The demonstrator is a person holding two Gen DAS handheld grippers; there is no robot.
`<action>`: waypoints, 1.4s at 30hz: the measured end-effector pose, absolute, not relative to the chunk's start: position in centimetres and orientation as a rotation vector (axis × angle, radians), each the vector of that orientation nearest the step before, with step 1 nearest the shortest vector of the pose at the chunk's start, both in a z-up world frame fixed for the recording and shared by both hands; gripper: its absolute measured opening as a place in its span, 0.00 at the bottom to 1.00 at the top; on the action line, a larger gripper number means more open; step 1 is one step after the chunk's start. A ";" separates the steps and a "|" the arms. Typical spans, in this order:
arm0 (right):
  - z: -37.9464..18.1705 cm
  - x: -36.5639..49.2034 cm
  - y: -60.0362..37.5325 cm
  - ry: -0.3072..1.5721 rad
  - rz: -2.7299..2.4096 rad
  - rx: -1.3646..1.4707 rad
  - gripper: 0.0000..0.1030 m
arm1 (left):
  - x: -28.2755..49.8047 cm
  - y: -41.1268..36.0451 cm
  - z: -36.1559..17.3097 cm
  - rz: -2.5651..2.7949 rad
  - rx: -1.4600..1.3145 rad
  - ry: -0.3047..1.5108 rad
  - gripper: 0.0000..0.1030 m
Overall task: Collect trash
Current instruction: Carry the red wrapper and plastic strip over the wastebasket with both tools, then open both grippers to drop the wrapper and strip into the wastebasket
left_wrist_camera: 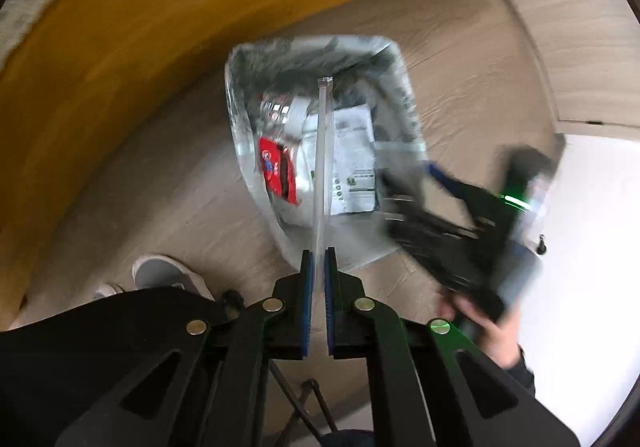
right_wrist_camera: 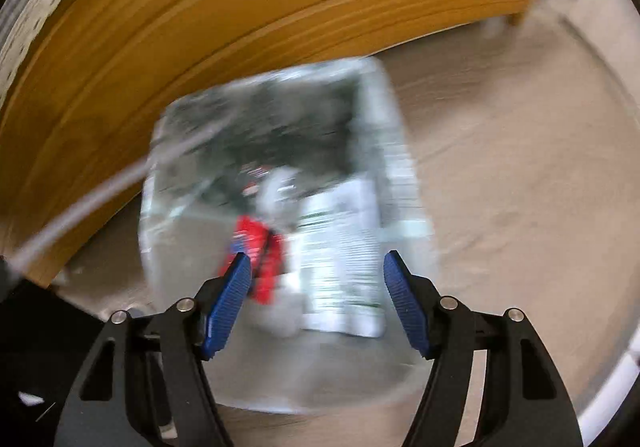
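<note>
A trash bin lined with a clear plastic bag (left_wrist_camera: 394,59) stands on the floor; it also shows, blurred, in the right wrist view (right_wrist_camera: 384,119). Inside lie a red wrapper (left_wrist_camera: 276,171), a white printed package (left_wrist_camera: 354,159) and a crumpled clear bottle (left_wrist_camera: 276,109). My left gripper (left_wrist_camera: 319,259) is shut on a long clear plastic straw wrapper (left_wrist_camera: 323,151) and holds it above the bin. My right gripper (right_wrist_camera: 316,267) is open and empty above the bin's near side; it shows blurred at the right of the left wrist view (left_wrist_camera: 404,215).
A wooden furniture panel (left_wrist_camera: 168,15) curves behind the bin. The floor (left_wrist_camera: 472,95) is light wood. The person's grey shoe (left_wrist_camera: 168,275) is at the lower left. A white surface (left_wrist_camera: 588,247) lies to the right.
</note>
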State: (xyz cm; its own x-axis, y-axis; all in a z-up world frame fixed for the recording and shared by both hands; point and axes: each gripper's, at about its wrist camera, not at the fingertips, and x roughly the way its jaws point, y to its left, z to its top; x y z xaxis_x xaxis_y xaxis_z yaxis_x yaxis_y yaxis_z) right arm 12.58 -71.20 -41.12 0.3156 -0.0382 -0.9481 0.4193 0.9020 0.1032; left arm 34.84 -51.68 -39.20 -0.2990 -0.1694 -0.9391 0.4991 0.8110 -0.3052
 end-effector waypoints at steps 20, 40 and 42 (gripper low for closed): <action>-40.0 3.8 -71.8 1.142 -0.439 0.621 0.68 | 34.8 -57.0 -46.9 -0.510 0.363 1.811 0.90; -34.1 6.7 -69.3 1.197 -0.455 0.443 0.68 | 36.2 -51.9 -37.1 -0.614 0.153 1.697 0.90; -32.9 7.1 -69.0 1.198 -0.465 0.417 0.68 | 36.5 -51.3 -36.0 -0.624 0.127 1.676 0.90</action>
State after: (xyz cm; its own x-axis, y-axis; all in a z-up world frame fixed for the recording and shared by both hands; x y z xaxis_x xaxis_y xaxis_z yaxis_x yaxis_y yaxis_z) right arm 7.14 -69.00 -32.88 0.2924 -0.1220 -0.9485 0.5496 0.8331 0.0623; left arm 36.46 -51.34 -35.96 -0.2146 -0.2586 -0.9418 0.4206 0.8458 -0.3281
